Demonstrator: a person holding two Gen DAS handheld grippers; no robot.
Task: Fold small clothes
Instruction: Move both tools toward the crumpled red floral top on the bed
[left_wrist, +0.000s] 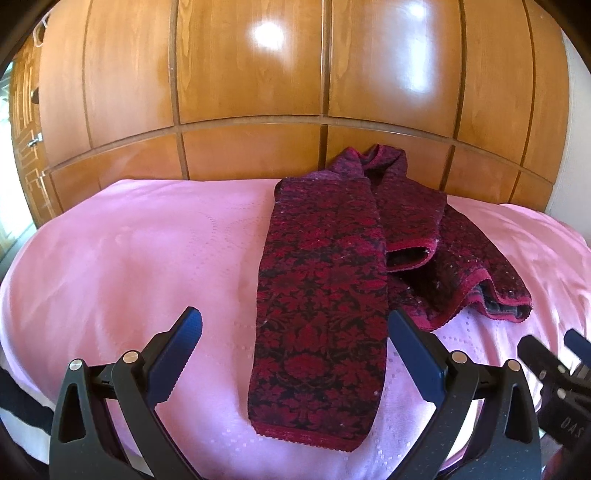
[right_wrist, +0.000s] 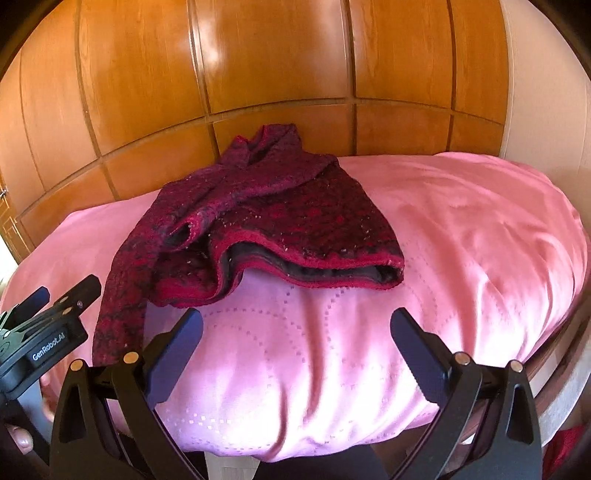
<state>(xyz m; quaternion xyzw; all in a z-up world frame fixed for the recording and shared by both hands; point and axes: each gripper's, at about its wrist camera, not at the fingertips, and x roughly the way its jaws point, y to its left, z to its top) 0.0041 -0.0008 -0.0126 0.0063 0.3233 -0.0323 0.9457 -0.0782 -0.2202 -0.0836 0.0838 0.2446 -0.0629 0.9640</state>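
A small dark red floral-patterned sweater (left_wrist: 332, 258) lies on a pink bedspread (left_wrist: 129, 258). One sleeve (left_wrist: 317, 350) stretches straight toward me; the body is bunched behind it to the right. My left gripper (left_wrist: 295, 332) is open and empty, its fingers either side of the sleeve's near end, above it. In the right wrist view the sweater (right_wrist: 266, 221) lies ahead, hem open toward me. My right gripper (right_wrist: 295, 332) is open and empty over bare bedspread (right_wrist: 461, 240), short of the hem. The left gripper (right_wrist: 48, 332) shows at the left edge there.
A glossy wooden panelled wardrobe (left_wrist: 258, 92) stands right behind the bed. The right gripper (left_wrist: 554, 365) shows at the lower right of the left wrist view. A white wall (right_wrist: 546, 92) lies to the right.
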